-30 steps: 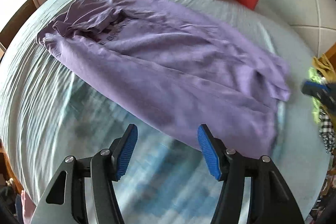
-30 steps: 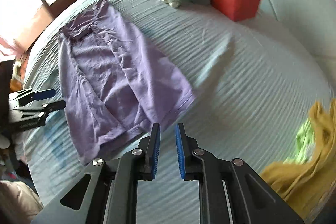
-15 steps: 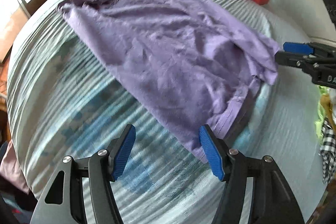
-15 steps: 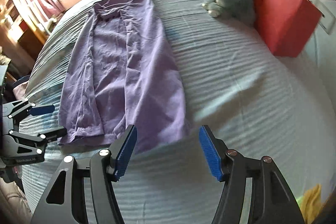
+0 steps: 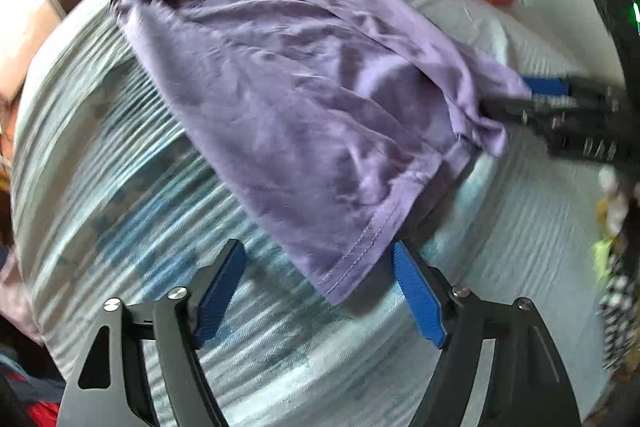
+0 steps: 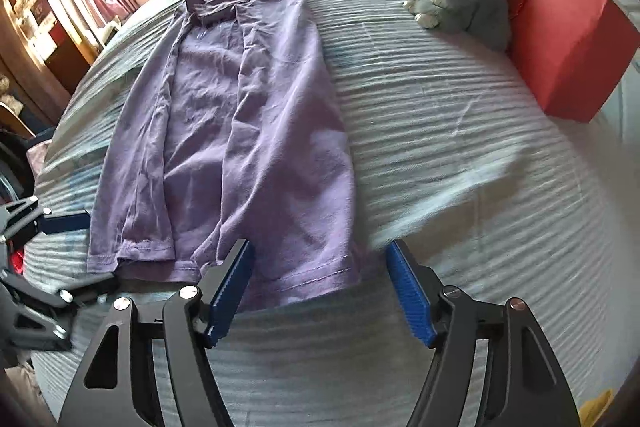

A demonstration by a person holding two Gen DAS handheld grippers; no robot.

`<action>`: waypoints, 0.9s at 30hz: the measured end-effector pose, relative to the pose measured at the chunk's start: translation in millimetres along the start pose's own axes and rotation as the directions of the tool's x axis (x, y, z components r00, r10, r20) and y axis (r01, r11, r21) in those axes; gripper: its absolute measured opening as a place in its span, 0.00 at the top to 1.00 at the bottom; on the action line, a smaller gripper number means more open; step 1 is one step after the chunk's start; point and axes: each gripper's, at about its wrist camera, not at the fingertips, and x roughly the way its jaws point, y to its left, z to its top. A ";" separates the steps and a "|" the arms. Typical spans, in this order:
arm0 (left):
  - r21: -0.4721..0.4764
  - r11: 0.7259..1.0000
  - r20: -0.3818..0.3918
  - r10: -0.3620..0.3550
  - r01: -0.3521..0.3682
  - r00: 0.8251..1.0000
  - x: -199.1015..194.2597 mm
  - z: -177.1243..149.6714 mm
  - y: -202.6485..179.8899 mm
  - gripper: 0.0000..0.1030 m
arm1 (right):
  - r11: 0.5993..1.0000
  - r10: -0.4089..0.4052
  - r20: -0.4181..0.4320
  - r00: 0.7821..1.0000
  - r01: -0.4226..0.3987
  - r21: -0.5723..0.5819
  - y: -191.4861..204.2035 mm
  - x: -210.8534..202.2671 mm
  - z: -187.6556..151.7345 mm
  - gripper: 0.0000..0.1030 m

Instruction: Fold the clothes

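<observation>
Purple shirt [image 6: 240,131] lies lengthwise on the bed [image 6: 460,147], sides folded in, creased, hem nearest. Left gripper [image 5: 316,291] and right gripper [image 6: 320,291] both spread wide at hem corners.

Both tools look alike — the left gripper [image 5: 318,285] has two black, angular finger arms with triangular cut-outs, each tipped by a bright blue pad [image 5: 418,295] and pinned with round silver screws [image 5: 177,293]. The right gripper [image 6: 320,287] matches it: the same black frame, silver screw heads [image 6: 451,291], and blue pads [image 6: 408,297] with fine ribbing — plainly visible along their edges.
</observation>
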 end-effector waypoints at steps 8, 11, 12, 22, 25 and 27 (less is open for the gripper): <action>-0.008 1.000 0.040 -0.006 0.006 0.999 -4.3 -4.4 -1.1 0.34 | 0.998 -0.062 0.007 0.998 0.062 -0.013 3.6 2.8 -2.7 0.44; 0.024 0.999 0.040 -0.025 0.024 0.999 -7.0 0.8 2.8 0.75 | 0.998 -0.042 -0.015 0.999 0.042 0.037 1.2 -2.0 -0.9 0.79; 0.034 0.999 0.040 -0.032 0.030 0.999 -7.9 2.5 4.1 0.82 | 0.998 -0.033 -0.024 0.999 0.034 0.052 0.5 -2.1 -0.4 0.81; 0.117 0.985 0.060 -0.134 0.126 0.989 -27.3 36.7 37.1 0.92 | 0.980 -0.015 0.042 0.999 0.007 0.198 11.4 -35.1 22.2 0.98; 0.121 0.979 0.056 -0.169 0.161 0.984 -25.5 67.7 68.6 0.92 | 0.973 -0.026 0.072 0.997 0.009 0.231 18.9 -45.9 41.2 0.98; 0.124 0.975 0.054 -0.193 0.185 0.980 -24.3 88.3 89.5 0.92 | 0.971 -0.040 0.079 0.996 0.020 0.240 26.2 -47.6 57.5 0.98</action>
